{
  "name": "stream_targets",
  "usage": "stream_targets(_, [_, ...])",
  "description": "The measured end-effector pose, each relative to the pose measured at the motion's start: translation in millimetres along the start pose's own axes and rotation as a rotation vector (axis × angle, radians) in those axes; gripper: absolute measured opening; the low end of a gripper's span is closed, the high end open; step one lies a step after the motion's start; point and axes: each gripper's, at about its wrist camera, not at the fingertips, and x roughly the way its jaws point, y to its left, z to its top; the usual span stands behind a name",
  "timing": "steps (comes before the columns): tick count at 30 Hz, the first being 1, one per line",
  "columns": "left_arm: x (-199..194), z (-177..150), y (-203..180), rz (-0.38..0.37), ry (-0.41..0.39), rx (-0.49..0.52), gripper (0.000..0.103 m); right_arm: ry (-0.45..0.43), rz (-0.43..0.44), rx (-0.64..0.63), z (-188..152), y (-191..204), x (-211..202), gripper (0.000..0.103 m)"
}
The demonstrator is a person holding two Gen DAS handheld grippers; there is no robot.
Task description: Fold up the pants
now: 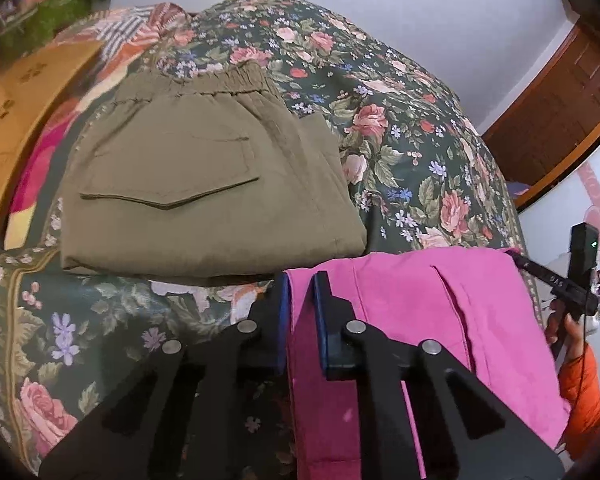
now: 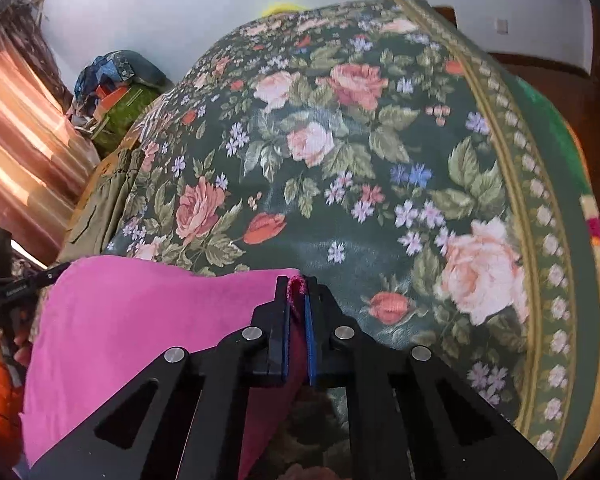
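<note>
The pink pants (image 1: 420,312) fill the lower right of the left wrist view, lying over the near edge of a bed covered by a dark green floral bedspread (image 1: 400,140). The left gripper (image 1: 300,280) rises from the bottom centre of that frame, and the left edge of the pink fabric runs between its two blue-padded fingers; the jaws stand a little apart with the cloth between them, and whether they actually pinch it cannot be told. A seam or pleat runs down the pink fabric at centre right.

In the right wrist view, the right gripper (image 2: 297,282) is at the lower centre, its jaws drawn close together and clamped on a bunched, darker pink fold of the pants (image 2: 140,320), which spread away to the lower left of the frame. The bedspread (image 2: 340,140) fills the middle and right, with its olive-gold border (image 2: 516,208) curving down the right side.

A folded pair of olive-green pants (image 1: 204,184) lies flat on the bedspread in the centre left of the left wrist view, elastic waistband toward the top and flap pocket facing up, just beyond the pink pair and apart from it. At the far right edge of this view the other handheld gripper appears, held by a hand with an orange sleeve (image 1: 580,392). A cardboard box (image 1: 24,96) stands at the upper left, a wooden door (image 1: 560,96) at the upper right.
</note>
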Motion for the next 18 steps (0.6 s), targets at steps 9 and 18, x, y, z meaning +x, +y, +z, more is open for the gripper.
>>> stream_targets(9, [2.0, -2.3, -6.1, 0.094, 0.009, 0.046, 0.012, -0.043, -0.127, -0.099, 3.4, 6.4, -4.6, 0.003])
stream_targets(18, [-45.2, 0.6, -24.4, 0.091, -0.048, 0.082, 0.026, -0.052, -0.176, -0.128, 2.3, 20.6, -36.8, 0.035])
